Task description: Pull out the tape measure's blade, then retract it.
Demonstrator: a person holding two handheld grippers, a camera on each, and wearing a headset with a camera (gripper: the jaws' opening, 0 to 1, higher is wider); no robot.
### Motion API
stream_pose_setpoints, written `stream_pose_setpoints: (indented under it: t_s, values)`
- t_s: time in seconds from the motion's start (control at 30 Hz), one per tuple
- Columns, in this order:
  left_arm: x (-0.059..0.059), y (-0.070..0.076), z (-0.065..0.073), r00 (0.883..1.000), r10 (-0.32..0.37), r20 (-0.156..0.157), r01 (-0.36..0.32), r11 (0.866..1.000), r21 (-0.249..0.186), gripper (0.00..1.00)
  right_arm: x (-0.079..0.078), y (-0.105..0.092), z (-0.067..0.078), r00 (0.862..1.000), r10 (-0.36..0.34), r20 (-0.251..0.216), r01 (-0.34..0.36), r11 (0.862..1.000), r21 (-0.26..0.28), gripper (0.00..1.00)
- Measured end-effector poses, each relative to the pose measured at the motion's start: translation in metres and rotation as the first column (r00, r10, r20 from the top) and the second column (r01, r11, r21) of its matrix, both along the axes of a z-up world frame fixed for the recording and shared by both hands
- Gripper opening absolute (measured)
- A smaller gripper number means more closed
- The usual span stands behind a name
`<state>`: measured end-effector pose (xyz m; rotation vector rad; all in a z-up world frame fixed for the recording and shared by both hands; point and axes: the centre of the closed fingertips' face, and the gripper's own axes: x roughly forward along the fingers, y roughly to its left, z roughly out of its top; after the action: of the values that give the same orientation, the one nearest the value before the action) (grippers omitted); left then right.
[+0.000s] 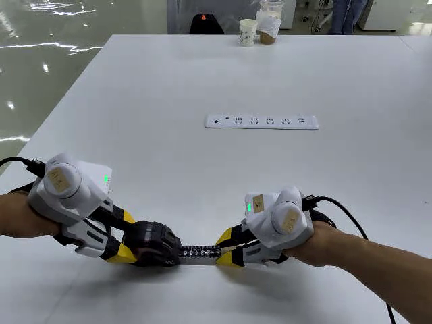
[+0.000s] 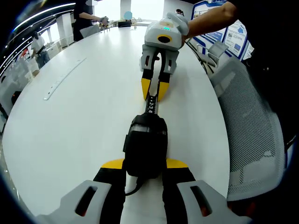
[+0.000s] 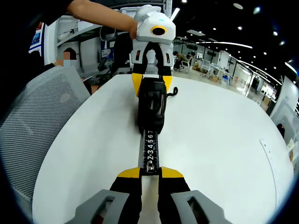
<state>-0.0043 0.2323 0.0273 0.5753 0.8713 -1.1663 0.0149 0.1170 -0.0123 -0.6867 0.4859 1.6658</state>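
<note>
Blade extension looks like the step in hand: only a short numbered stretch is out of the case. At the bottom of the head view, the left hand-held gripper is closed around the black case of the tape measure, with 1 yellow tip on each side. The right hand-held gripper, just right of the case, is pinched almost flat on the blade's free end. Both sit low on the white counter.

To do this well, the right hand should probably draw straight along the blade's own line, low and level, while the left clamps firmly so the case cannot twist. For the return, I would guide the tip back under tension instead of releasing it, since a loose blade may whip.

The right gripper view, at lower centre, makes the digits 2 to 7 readable, which the left gripper view foreshortens to a sliver. The left gripper view shows the case's rear and a thin black cord dropping between the jaws. Farther off, the head view adds a power strip at mid-frame and paper cups at the top edge.
</note>
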Motion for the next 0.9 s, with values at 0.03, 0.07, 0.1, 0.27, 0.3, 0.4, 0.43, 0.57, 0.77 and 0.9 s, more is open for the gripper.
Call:
stream_pose_setpoints:
  t_s: [0.03, 0.07, 0.1, 0.27, 0.3, 0.4, 0.43, 0.57, 0.77, 0.9]
  values:
    - [0.0, 0.0, 0.0, 1.0, 0.0, -0.001, 0.0, 1.0, 0.001, 0.23, 0.0, -0.001, 0.0, 1.0, -0.002, -0.002, 0.002, 1.0, 0.0, 0.08]
    - [0.0, 0.0, 0.0, 1.0, 0.0, -0.001, 0.0, 1.0, 0.001, 0.23, 0.0, -0.002, 0.0, 1.0, -0.002, -0.003, 0.002, 1.0, 0.0, 0.08]
    - [0.0, 0.0, 0.0, 1.0, -0.001, -0.001, 0.001, 1.0, 0.002, 0.23, 0.001, -0.004, 0.001, 1.0, -0.003, -0.003, 0.003, 1.0, 0.0, 0.08]
    - [0.0, 0.0, 0.0, 1.0, -0.003, -0.002, 0.003, 1.0, 0.003, 0.23, 0.001, -0.012, 0.001, 1.0, -0.009, -0.009, 0.009, 1.0, -0.002, 0.09]
    - [0.0, 0.0, 0.0, 1.0, -0.003, -0.002, 0.003, 1.0, 0.003, 0.23, 0.002, -0.013, 0.001, 1.0, -0.01, -0.009, 0.01, 1.0, -0.003, 0.09]
    - [0.0, 0.0, 0.0, 1.0, -0.005, -0.003, 0.005, 1.0, 0.004, 0.23, 0.002, -0.017, 0.001, 1.0, -0.015, -0.014, 0.015, 1.0, -0.004, 0.09]
    - [0.0, 0.0, 0.0, 1.0, -0.005, -0.003, 0.005, 1.0, 0.004, 0.23, 0.002, -0.019, 0.001, 1.0, -0.017, -0.014, 0.016, 1.0, -0.005, 0.09]
    - [0.0, -0.001, 0.0, 1.0, -0.008, -0.004, 0.008, 1.0, 0.006, 0.23, 0.002, -0.024, 0.001, 1.0, -0.021, -0.017, 0.021, 1.0, -0.006, 0.09]
    - [0.0, -0.001, 0.0, 1.0, -0.008, -0.004, 0.008, 1.0, 0.006, 0.23, 0.004, -0.034, 0.0, 0.999, -0.03, -0.018, 0.03, 0.999, -0.012, 0.09]
    - [0.0, -0.001, 0.0, 1.0, -0.009, -0.005, 0.009, 1.0, 0.006, 0.23, 0.005, -0.04, 0.001, 0.999, -0.036, -0.017, 0.036, 0.999, -0.015, 0.09]
